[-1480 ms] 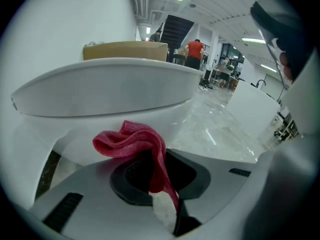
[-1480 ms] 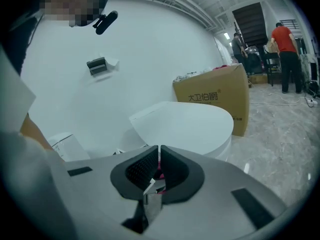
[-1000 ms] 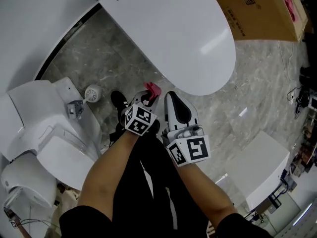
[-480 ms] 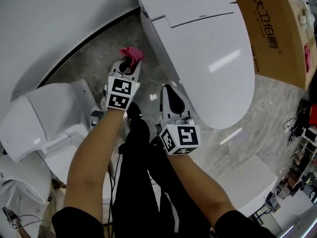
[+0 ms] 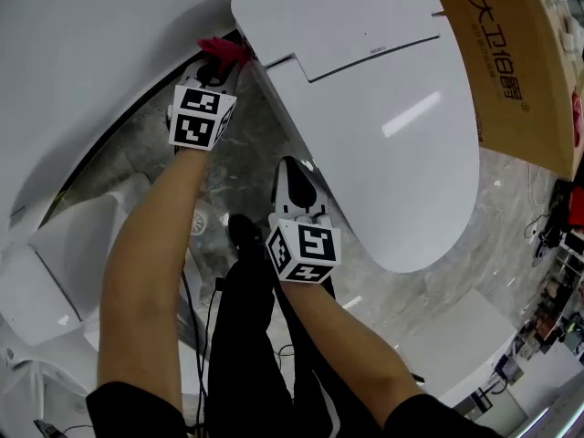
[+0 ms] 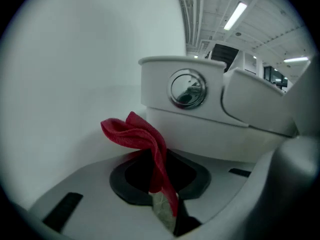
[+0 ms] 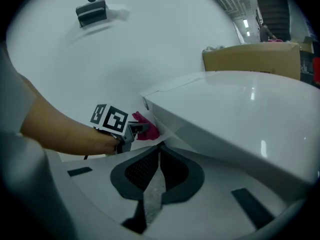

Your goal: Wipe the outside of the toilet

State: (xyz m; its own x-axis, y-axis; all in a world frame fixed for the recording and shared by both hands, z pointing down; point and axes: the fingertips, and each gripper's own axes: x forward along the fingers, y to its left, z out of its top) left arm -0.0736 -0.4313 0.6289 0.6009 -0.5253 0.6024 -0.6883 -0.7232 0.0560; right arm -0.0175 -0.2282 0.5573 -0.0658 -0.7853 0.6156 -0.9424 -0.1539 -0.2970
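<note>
A white toilet (image 5: 383, 108) with its lid down fills the upper right of the head view. My left gripper (image 5: 219, 62) is shut on a red cloth (image 5: 224, 50) and holds it against the toilet's rear left corner, next to the curved white wall. In the left gripper view the red cloth (image 6: 137, 134) bunches up from the closed jaws just in front of the toilet's side (image 6: 200, 129), below a round chrome button (image 6: 187, 89). My right gripper (image 5: 294, 185) is shut and holds nothing, low beside the toilet's left flank. The right gripper view shows the left gripper (image 7: 135, 129) and cloth (image 7: 147, 131) under the lid (image 7: 240, 114).
A cardboard box (image 5: 511, 53) stands right behind the toilet. Other white toilets (image 5: 55, 263) crowd the lower left. A curved white wall (image 5: 82, 53) closes off the left. A white block (image 5: 465, 336) sits at the lower right on the grey marble floor (image 5: 237, 153). The person's black-clad legs are below.
The left gripper has carried the red cloth away from the person along the toilet's left side to its rear corner. The right gripper stayed near the toilet's front flank.
</note>
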